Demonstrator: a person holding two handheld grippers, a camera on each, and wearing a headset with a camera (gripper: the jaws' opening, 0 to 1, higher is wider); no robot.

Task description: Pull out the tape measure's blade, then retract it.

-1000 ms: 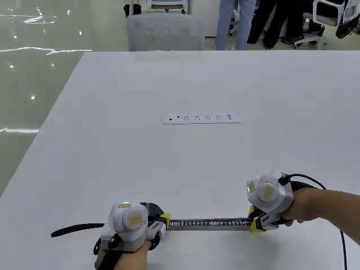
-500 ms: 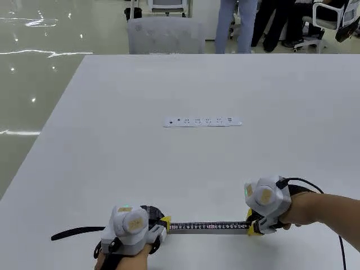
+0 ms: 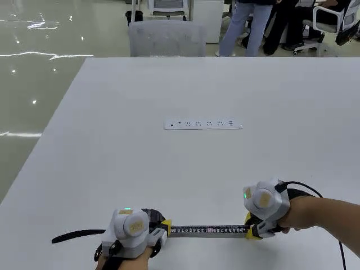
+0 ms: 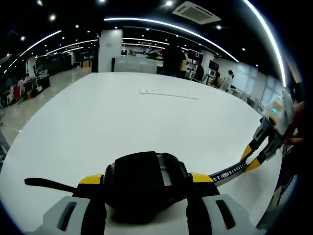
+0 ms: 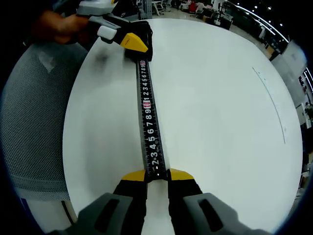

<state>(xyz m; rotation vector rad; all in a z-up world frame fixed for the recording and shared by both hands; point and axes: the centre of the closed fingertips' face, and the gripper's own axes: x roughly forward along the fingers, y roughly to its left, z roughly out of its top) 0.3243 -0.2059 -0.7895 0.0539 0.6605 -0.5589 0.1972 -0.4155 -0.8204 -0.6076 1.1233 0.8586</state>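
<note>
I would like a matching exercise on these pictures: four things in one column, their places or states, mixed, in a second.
1. tape measure case
2. blade
3. power strip
4. chair

A. at the far edge of the table
B. clamped in the left hand-held gripper
C. extended, tip pinched by the right hand-held gripper
D. flat on the table's middle

Pairs: 1-B, 2-C, 3-D, 4-A

right claw (image 5: 156, 173) pinching blade (image 5: 147, 112) end, left claw (image 5: 130, 39) gripping black case (image 5: 145, 33)
</note>
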